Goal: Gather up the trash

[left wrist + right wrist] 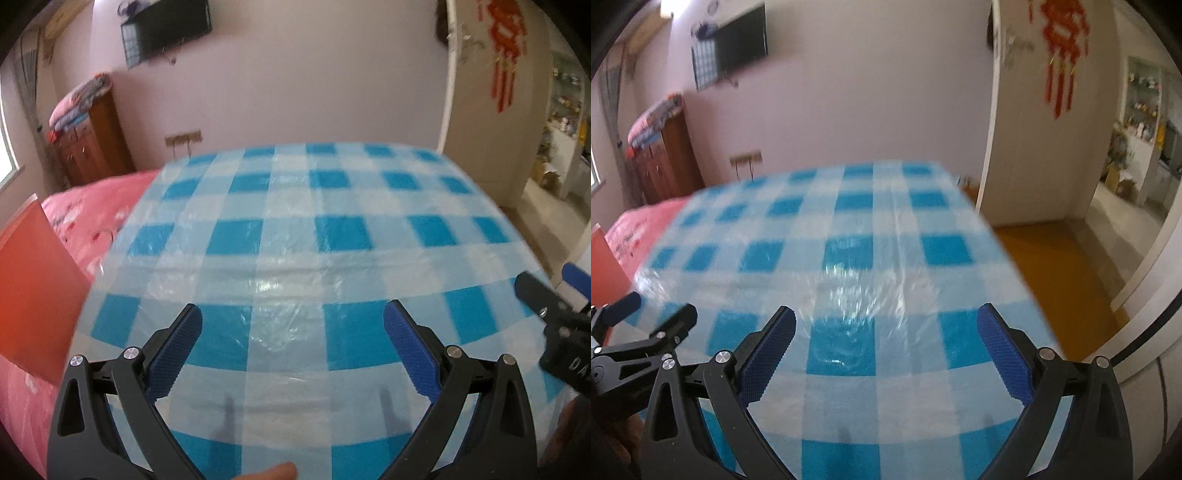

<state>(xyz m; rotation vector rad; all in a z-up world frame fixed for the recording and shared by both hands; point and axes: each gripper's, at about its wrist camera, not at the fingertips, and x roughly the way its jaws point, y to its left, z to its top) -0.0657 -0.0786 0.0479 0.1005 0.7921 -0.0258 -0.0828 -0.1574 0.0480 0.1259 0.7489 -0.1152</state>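
The worktop (295,229) wears a glossy plastic cover checked in bright blue, pale blue and white squares. At the left of the frame the bedspread (85,218) is pink with small white and red motifs, and a plain orange-red panel (33,288) stands before it. The cabinet (92,147) at upper left is reddish brown. A red hanging ornament (1062,44) shows at upper right against the white wall. Both grippers, left gripper (291,332) and right gripper (886,332), have black frames with blue textured pads.

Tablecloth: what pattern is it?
Blue and white checks under clear plastic; the tablecloth shows best in the left wrist view.
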